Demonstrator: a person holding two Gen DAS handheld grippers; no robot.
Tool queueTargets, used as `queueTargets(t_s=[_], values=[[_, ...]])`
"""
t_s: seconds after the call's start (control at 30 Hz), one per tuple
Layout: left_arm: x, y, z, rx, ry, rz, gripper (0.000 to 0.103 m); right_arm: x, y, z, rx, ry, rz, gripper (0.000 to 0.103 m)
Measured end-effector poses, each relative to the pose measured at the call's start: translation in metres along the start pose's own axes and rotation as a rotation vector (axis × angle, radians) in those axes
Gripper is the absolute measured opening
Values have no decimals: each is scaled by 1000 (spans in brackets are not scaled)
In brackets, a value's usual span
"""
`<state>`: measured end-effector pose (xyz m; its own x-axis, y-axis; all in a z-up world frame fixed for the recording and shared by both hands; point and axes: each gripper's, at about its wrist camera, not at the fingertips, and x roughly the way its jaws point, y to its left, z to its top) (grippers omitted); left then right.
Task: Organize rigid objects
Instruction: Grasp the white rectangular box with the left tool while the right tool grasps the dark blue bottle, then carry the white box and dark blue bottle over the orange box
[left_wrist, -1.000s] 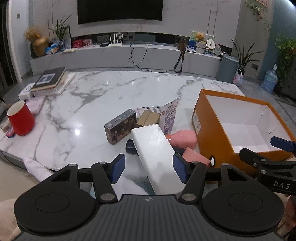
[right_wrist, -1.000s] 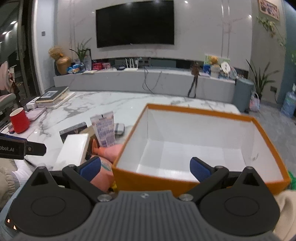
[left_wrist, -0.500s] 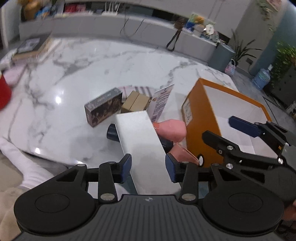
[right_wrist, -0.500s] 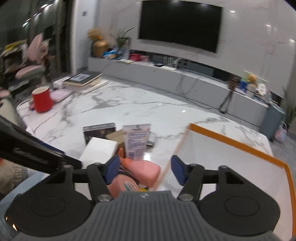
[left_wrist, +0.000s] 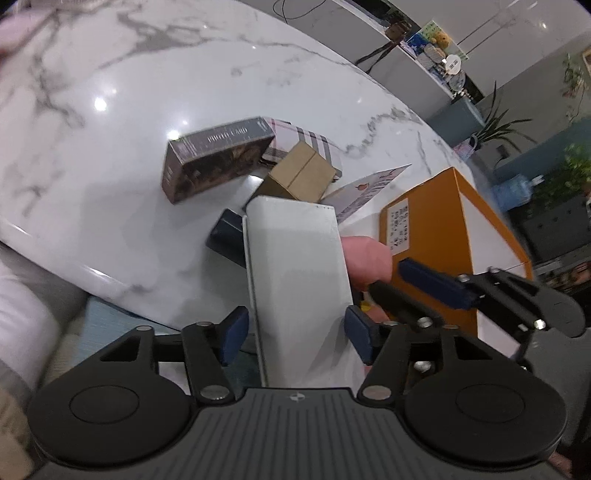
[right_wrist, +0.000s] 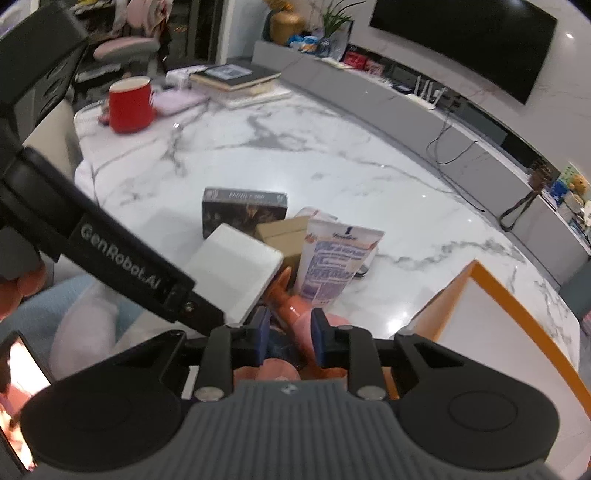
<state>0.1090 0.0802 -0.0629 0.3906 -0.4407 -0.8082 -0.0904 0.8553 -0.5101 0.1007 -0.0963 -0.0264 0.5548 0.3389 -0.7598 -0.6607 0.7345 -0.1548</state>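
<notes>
A flat white box (left_wrist: 295, 266) lies at the near table edge between the pads of my left gripper (left_wrist: 295, 338). Its jaws are opening, and the box fills nearly the whole gap. One left finger (right_wrist: 199, 306) crosses the right wrist view beside the white box (right_wrist: 236, 269). My right gripper (right_wrist: 290, 332) is closing and its pads press on a pink object (right_wrist: 295, 314). From the left wrist, the right gripper (left_wrist: 388, 275) sits at the pink object (left_wrist: 365, 254), next to the orange box (left_wrist: 461, 236), whose open white inside is bare.
Behind the white box lie a dark card box (left_wrist: 218, 158), a brown carton (left_wrist: 301, 173), a printed tube (right_wrist: 336, 262), a plaid item (left_wrist: 295, 136) and a dark thing (left_wrist: 225, 236). A red mug (right_wrist: 129, 103) and books (right_wrist: 236, 77) stand far left.
My left gripper tipped down and sank over the white box. My right gripper swung left from the orange box, and its jaws went from wide apart to tight on the pink object.
</notes>
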Motion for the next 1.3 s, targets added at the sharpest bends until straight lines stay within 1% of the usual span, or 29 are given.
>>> queueTargets(t_s=[0.13,0.2,0.3,0.37,0.5,0.57,0.6,0.63,0.67,0.73,0.87,0.93,1.0,1.17,1.3], values=[[9,5,1,-37,24,-54,74,8,5,-1,-22,11,16,23],[10,6,1,-36,17,-64,71,11,6,-1,-25,10,8,23],[12,6,0,-34,4,-68,70,15,6,-1,-11,20,10,23],[11,3,-1,-18,-11,-66,66,18,8,-1,-13,31,14,22],[8,2,-2,-13,-19,-57,63,21,12,-1,-25,43,5,22],[2,2,-2,-16,-41,-58,46,22,12,-1,-28,53,-11,22],[-2,2,0,-12,-51,-60,43,21,12,-1,-25,51,-8,22],[-5,1,1,-4,-60,-64,37,19,11,-1,-19,48,-2,22],[-8,-1,2,4,-69,-70,34,17,10,-1,-11,44,12,23],[-10,-4,2,18,-81,-56,33,15,11,0,-1,36,40,22],[-17,-3,4,22,-102,-13,32,14,16,7,1,28,64,23],[-27,1,6,25,-125,8,32,14,18,11,-5,27,60,23],[-38,5,8,18,-149,8,32,14,19,14,-9,31,56,23],[-51,8,14,23,-186,26,33,17,15,17,14,86,93,23],[-57,8,15,30,-212,51,33,21,15,19,-2,111,105,23]])
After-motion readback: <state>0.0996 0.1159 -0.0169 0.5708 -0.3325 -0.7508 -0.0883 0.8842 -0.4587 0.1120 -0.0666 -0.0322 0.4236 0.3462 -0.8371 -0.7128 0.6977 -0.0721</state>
